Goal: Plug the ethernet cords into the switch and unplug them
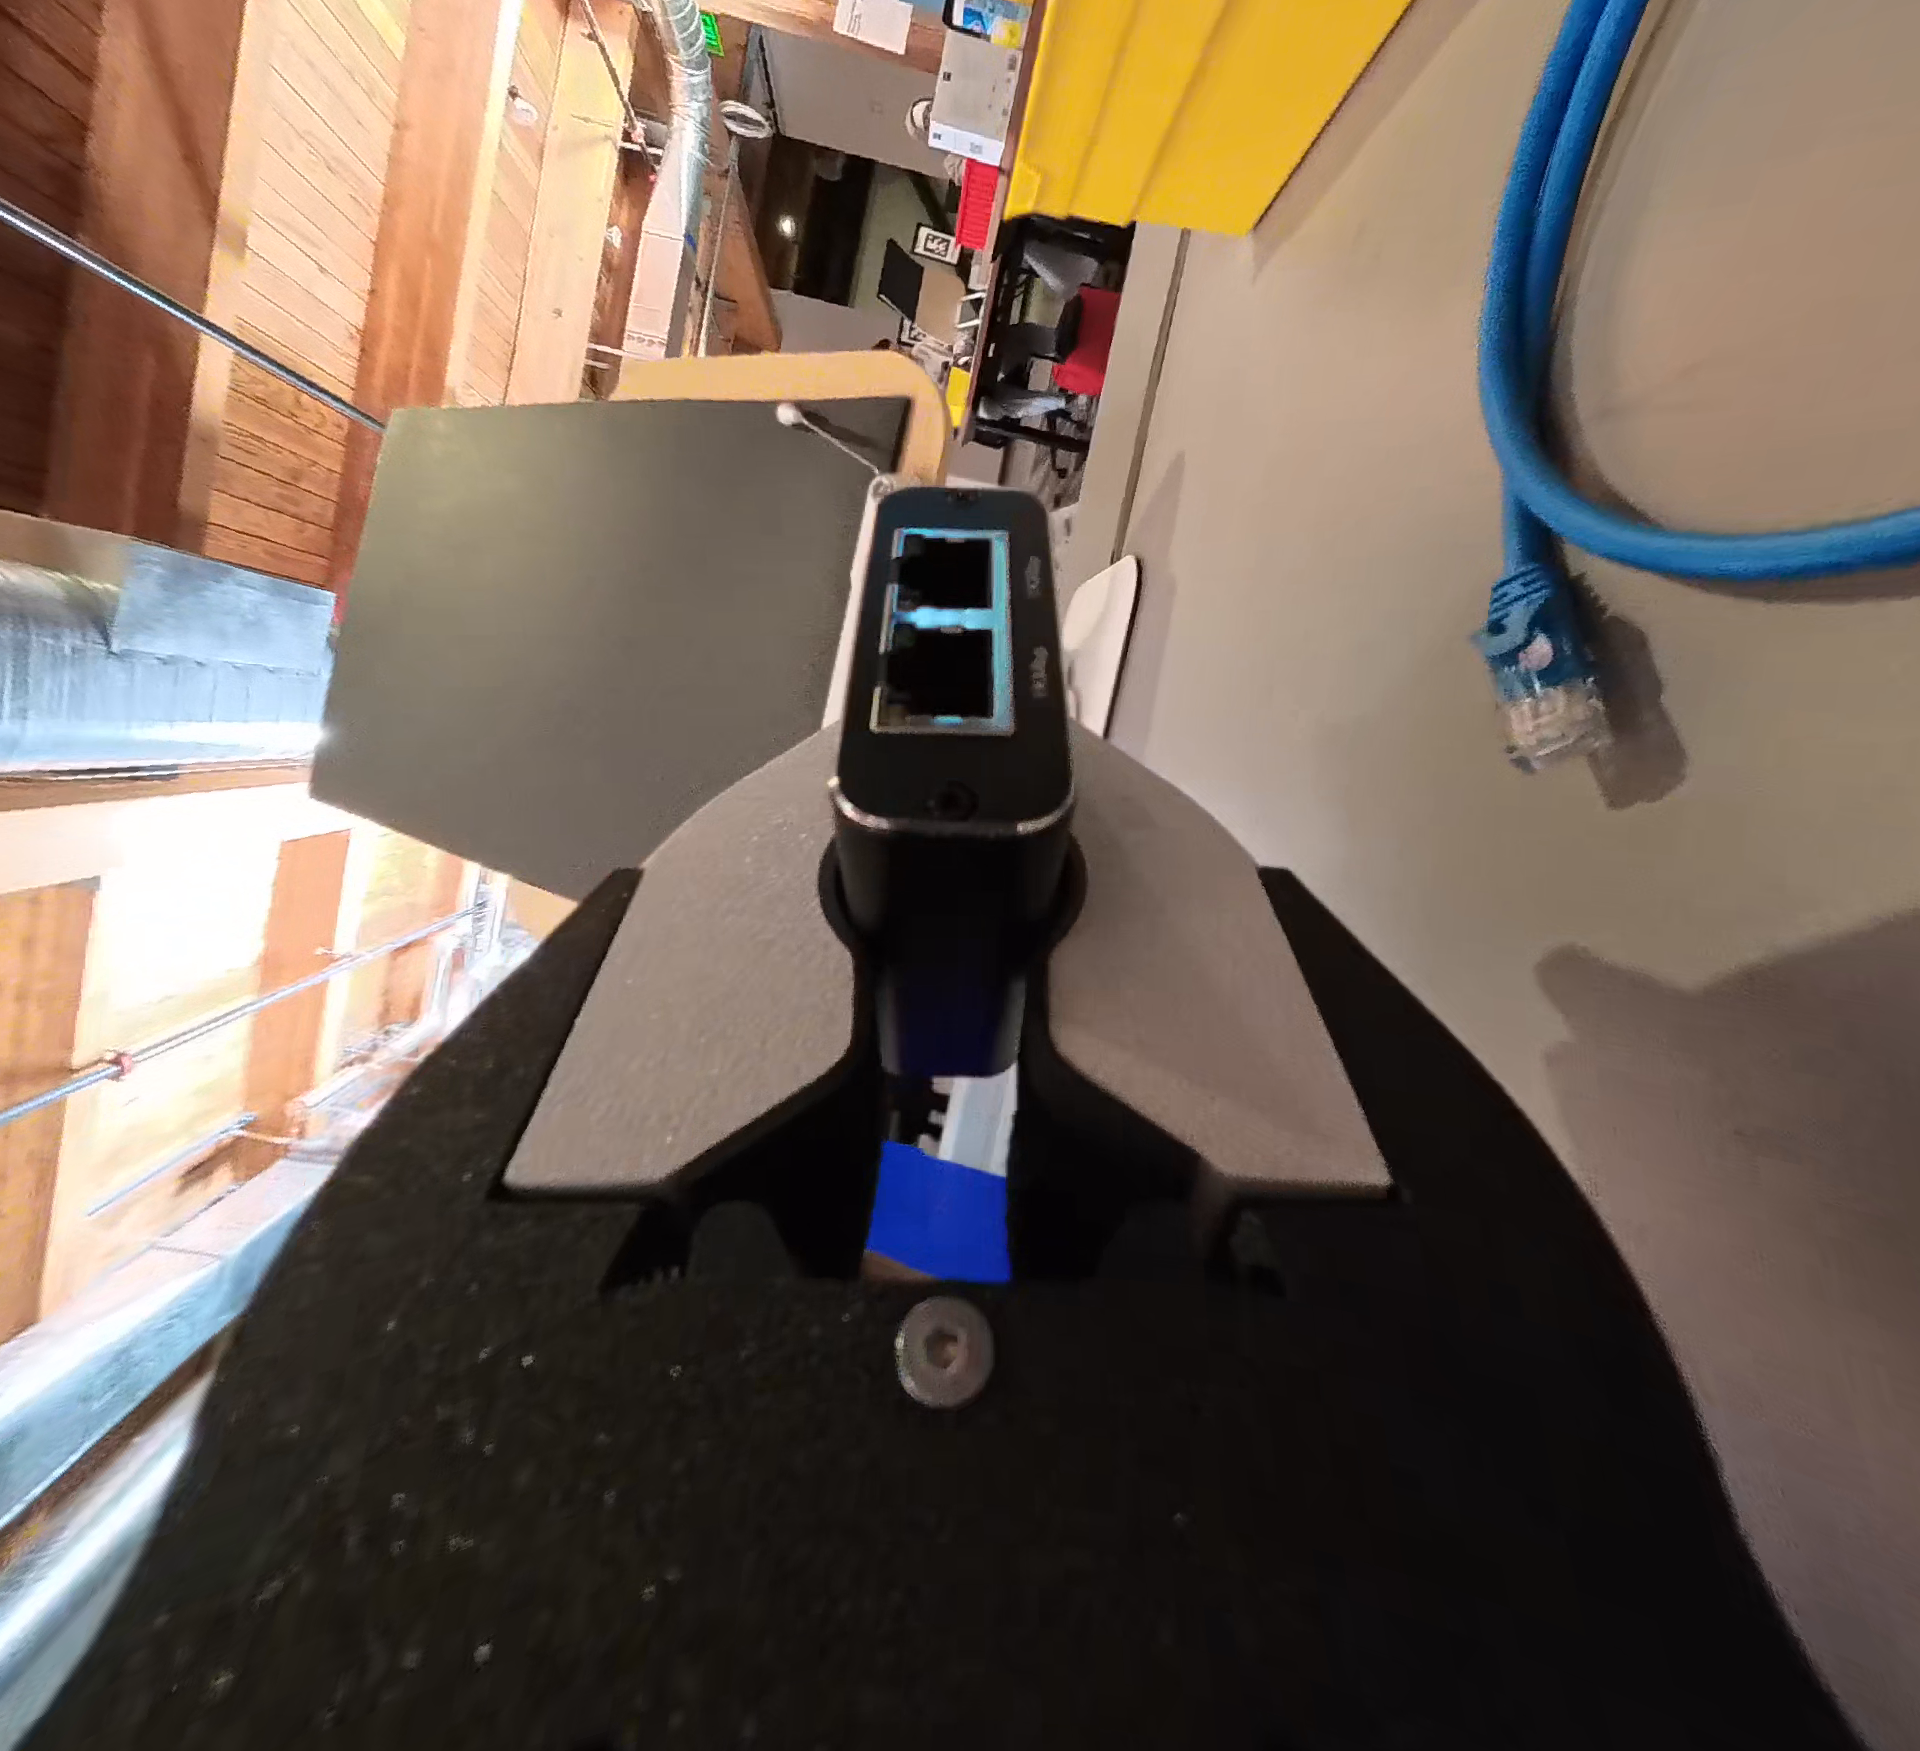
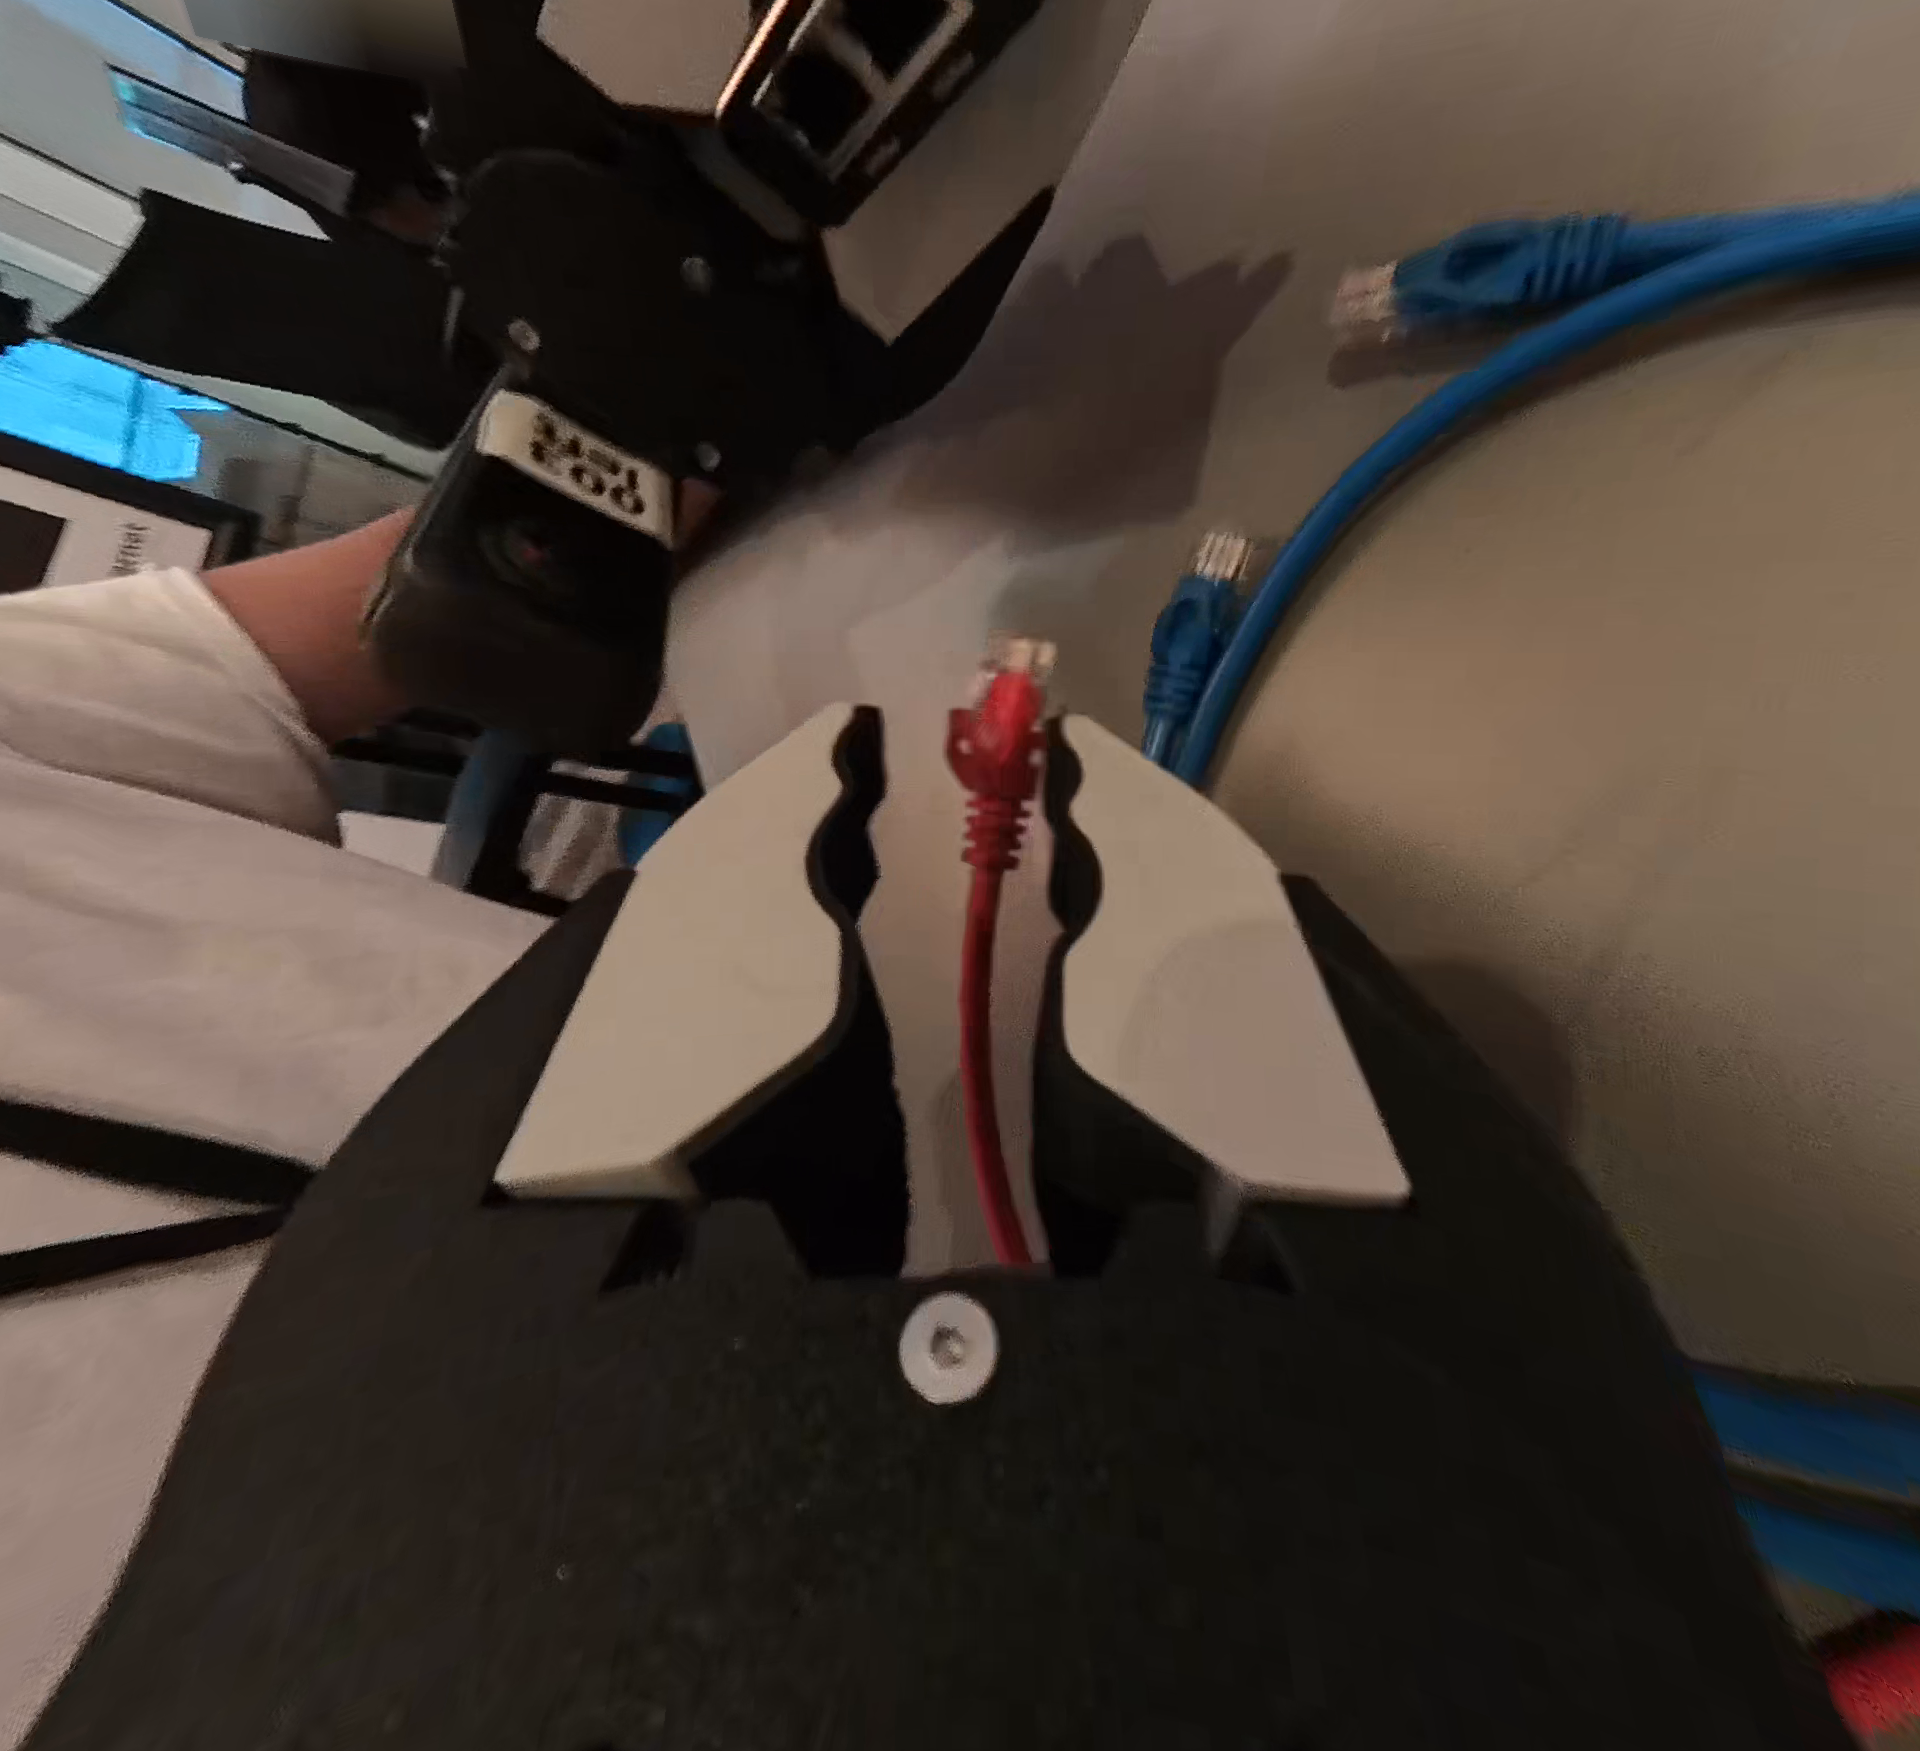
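My left gripper (image 1: 951, 870) is shut on a small black switch (image 1: 951, 652) and holds it off the table. Its two ports face the camera and both are empty. The switch also shows in the right wrist view (image 2: 883, 39), top centre, held in the left gripper. My right gripper (image 2: 966, 735) is open, low over the grey table. A red ethernet cord (image 2: 982, 1026) lies between its fingers, and its red plug (image 2: 1003, 725) rests against the right fingertip (image 2: 1081, 756). Blue cord plugs (image 2: 1195, 631) (image 2: 1455, 278) lie loose to the right.
A blue cord loop with a free plug (image 1: 1538, 662) lies on the grey table (image 1: 1351, 454) right of the switch. A yellow bin (image 1: 1195, 18) stands at the table's far end. A black panel (image 1: 592, 610) stands behind the switch. A person's white sleeve (image 2: 156, 714) is at left. Tip to tip, the grippers are about 15 cm apart.
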Available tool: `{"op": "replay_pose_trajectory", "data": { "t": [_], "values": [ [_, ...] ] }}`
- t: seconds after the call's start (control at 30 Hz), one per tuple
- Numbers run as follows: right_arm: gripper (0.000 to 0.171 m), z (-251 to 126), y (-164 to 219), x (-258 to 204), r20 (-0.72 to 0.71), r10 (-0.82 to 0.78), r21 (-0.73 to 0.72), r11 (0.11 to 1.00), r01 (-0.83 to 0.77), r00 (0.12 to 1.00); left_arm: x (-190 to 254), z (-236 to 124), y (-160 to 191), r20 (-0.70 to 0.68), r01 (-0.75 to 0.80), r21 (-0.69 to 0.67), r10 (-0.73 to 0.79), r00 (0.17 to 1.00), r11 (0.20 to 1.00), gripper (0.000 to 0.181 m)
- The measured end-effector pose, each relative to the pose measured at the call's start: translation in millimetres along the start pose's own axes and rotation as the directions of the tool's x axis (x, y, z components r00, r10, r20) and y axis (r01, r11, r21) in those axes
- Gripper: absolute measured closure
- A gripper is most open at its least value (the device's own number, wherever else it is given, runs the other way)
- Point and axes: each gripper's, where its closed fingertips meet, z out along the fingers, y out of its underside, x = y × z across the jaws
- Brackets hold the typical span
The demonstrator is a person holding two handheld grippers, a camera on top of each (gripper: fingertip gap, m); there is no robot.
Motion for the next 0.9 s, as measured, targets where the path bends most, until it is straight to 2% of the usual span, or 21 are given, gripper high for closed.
{"op": "replay_pose_trajectory", "data": {
  "t": [0.1, 0.17, 0.27, 0.37, 0.43, 0.57, 0.6, 0.7, 0.77, 0.8, 0.9],
  "values": [
    [0.120, -1.3, -26.3, 0.9, -0.101, -0.110, 0.090, 0.989, 0.119, 0.989, 1.6, -2.3, -6.2, -0.039, 0.079, 0.005, -0.078, 0.996, 0.997, 0.155],
    [0.109, -6.1, -53.2, 0.9, -0.237, -0.222, 0.184, 0.946, 0.269, 0.946, 4.7, -3.1, -10.2, -0.064, 0.099, 0.002, -0.098, 0.993, 0.995, 0.155],
    [0.105, -7.1, -77.7, -7.2, -0.377, -0.337, 0.219, 0.873, 0.436, 0.863, 12.7, -2.7, -12.2, -0.093, 0.085, -0.018, -0.086, 0.992, 0.996, 0.155],
    [0.103, -0.2, -86.4, -3.9, -0.487, -0.412, 0.156, 0.827, 0.541, 0.770, 16.9, -2.8, -13.9, -0.113, 0.102, -0.031, -0.105, 0.988, 0.994, 0.155],
    [0.105, 7.2, -84.8, 3.1, -0.527, -0.444, 0.085, 0.821, 0.565, 0.725, 16.8, -3.3, -16.1, -0.124, 0.137, -0.043, -0.142, 0.982, 0.990, 0.154],
    [0.110, 8.4, -83.2, 4.4, -0.521, -0.432, 0.072, 0.837, 0.542, 0.736, 23.5, -4.6, -17.5, -0.181, 0.208, -0.044, -0.213, 0.960, 0.977, 0.155],
    [0.109, 0.8, -85.5, 9.6, -0.562, -0.427, 0.055, 0.835, 0.547, 0.708, 23.8, -6.0, -16.9, -0.185, 0.223, -0.047, -0.228, 0.956, 0.974, 0.146],
    [0.110, -45.1, -101.3, 6.8, -0.603, -0.420, 0.048, 0.830, 0.555, 0.679, 25.6, -14.3, -9.0, -0.231, 0.298, -0.092, -0.312, 0.922, 0.950, 0.134],
    [0.110, -107.4, -127.3, 6.5, -0.703, -0.412, 0.011, 0.809, 0.588, 0.580, 33.0, -26.4, -7.8, -0.312, 0.404, -0.154, -0.432, 0.846, 0.902, 0.131],
    [0.110, -143.2, -140.8, 11.3, -0.751, -0.388, -0.011, 0.817, 0.577, 0.534, 37.7, -35.0, -9.7, -0.357, 0.466, -0.196, -0.506, 0.786, 0.863, 0.132],
    [0.110, -235.9, -172.4, 56.6, -0.817, -0.217, 0.026, 0.912, 0.410, 0.534, 43.2, -67.3, -24.7, -0.468, 0.647, -0.328, -0.714, 0.521, 0.688, 0.136]
  ]
}}
